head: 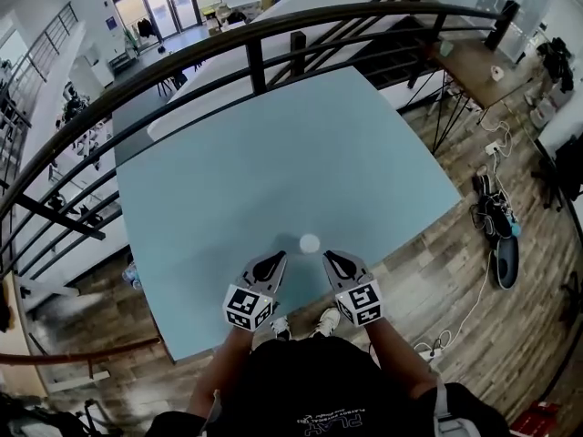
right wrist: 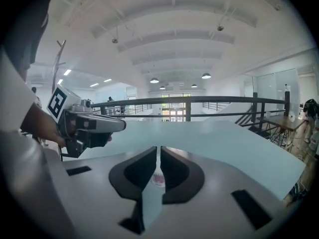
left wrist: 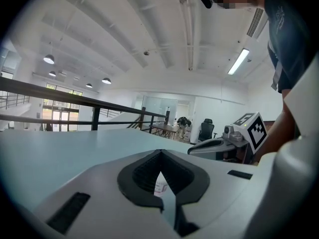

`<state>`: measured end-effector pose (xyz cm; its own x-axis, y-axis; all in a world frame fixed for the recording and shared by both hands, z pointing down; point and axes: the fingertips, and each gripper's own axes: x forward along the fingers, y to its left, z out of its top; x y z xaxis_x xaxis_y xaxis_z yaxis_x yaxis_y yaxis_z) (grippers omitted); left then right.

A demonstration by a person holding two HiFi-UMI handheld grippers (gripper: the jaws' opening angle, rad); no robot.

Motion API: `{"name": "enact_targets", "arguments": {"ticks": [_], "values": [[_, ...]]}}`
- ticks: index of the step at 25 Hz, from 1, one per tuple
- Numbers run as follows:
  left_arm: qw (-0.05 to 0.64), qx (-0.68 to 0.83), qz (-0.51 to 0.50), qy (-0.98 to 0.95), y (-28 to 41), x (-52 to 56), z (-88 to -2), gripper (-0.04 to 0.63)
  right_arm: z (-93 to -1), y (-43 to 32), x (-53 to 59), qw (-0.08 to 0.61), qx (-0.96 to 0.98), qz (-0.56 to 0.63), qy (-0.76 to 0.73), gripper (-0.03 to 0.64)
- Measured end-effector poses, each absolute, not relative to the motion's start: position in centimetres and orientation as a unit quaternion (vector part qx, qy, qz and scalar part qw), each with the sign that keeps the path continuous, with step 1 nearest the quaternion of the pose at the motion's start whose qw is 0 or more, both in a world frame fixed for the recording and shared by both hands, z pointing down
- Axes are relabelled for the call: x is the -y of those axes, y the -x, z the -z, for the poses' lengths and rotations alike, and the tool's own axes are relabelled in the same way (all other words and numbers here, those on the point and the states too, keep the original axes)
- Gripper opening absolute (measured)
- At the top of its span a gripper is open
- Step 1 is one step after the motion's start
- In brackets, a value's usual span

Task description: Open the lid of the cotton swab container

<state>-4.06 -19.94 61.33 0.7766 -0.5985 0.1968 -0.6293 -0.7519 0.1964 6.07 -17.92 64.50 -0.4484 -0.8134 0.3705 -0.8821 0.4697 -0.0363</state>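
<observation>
The cotton swab container (head: 310, 242) is a small white round tub with its lid on, standing near the front edge of the light blue table (head: 273, 162). My left gripper (head: 276, 259) sits just left of it and nearer to me, jaws shut and empty. Just right of the tub, my right gripper (head: 329, 258) is also shut and empty. In the left gripper view only a sliver of the container (left wrist: 159, 185) shows past the closed left gripper (left wrist: 160, 153). The right gripper view shows the container (right wrist: 158, 179) the same way, behind the shut right gripper (right wrist: 158, 149).
A dark metal railing (head: 255, 39) curves round the table's far and left sides. The table's front edge (head: 301, 321) is close to the person's shoes (head: 326, 320). Cables and a power strip (head: 428, 349) lie on the wooden floor at the right.
</observation>
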Motion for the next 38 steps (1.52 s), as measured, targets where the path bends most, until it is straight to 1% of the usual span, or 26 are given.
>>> {"name": "enact_targets", "arguments": {"ticks": [4, 6, 7, 8, 16, 21, 24, 38], "values": [[0.133, 0.340, -0.066, -0.929, 4.4, 20.3, -62.4, 0.011, -66.4, -6.2, 18.6, 0.172, 0.844, -0.124, -0.492, 0.031], [0.138, 0.346, -0.067, -0.925, 4.5, 20.2, -62.9, 0.012, -67.5, -6.4, 18.5, 0.183, 0.845, -0.130, -0.485, 0.071], [0.140, 0.350, -0.068, -0.924, 4.4, 20.0, -63.2, 0.011, -68.0, -6.5, 18.5, 0.190, 0.846, -0.133, -0.481, 0.111], [0.143, 0.354, -0.068, -0.922, 4.3, 19.9, -63.4, 0.011, -68.5, -6.8, 18.5, 0.196, 0.846, -0.136, -0.478, 0.128], [0.156, 0.378, -0.070, -0.910, 5.2, 20.5, -64.2, 0.011, -71.4, -6.1, 20.0, 0.224, 0.841, -0.165, -0.464, 0.173], [0.162, 0.385, -0.074, -0.905, 5.6, 20.9, -65.0, 0.011, -73.6, -5.4, 20.7, 0.235, 0.840, -0.193, -0.449, 0.233], [0.167, 0.393, -0.080, -0.901, 6.2, 21.0, -65.9, 0.011, -74.8, -4.8, 20.9, 0.244, 0.840, -0.204, -0.439, 0.248], [0.178, 0.415, -0.093, -0.888, 6.8, 20.7, -66.9, 0.011, -76.7, -3.9, 22.3, 0.280, 0.836, -0.208, -0.423, 0.270]]}}
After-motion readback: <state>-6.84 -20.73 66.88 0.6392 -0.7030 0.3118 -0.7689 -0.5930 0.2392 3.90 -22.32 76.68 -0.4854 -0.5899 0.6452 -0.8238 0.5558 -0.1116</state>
